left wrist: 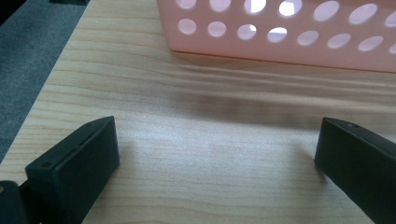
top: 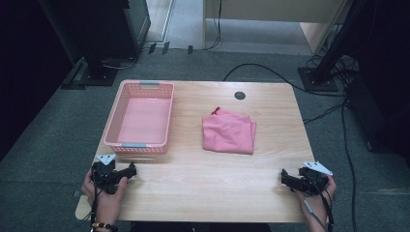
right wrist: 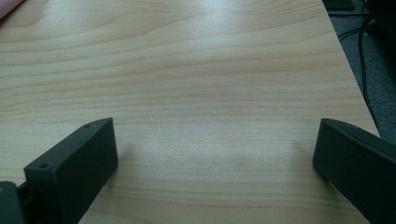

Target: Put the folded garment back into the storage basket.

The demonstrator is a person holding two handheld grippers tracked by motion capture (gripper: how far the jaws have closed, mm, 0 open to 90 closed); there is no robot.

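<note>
A folded pink cloth (top: 228,132) lies on the wooden table (top: 203,174), right of centre. Left of it stands a pink perforated basket (top: 141,117), with nothing inside that I can see. My left gripper (top: 126,170) rests at the table's front left corner, just in front of the basket; its jaws stand wide apart over bare wood in the left gripper view (left wrist: 217,149), with the basket's wall (left wrist: 280,35) close ahead. At the front right corner my right gripper (top: 285,177) is held low; in the right gripper view (right wrist: 215,149) its jaws are wide apart with nothing between them.
A round grey cable port (top: 240,95) sits near the table's far edge. Black stands (top: 99,72) and cables (top: 333,111) are on the grey carpet around the table. In the right gripper view the table's right edge (right wrist: 348,70) runs close by.
</note>
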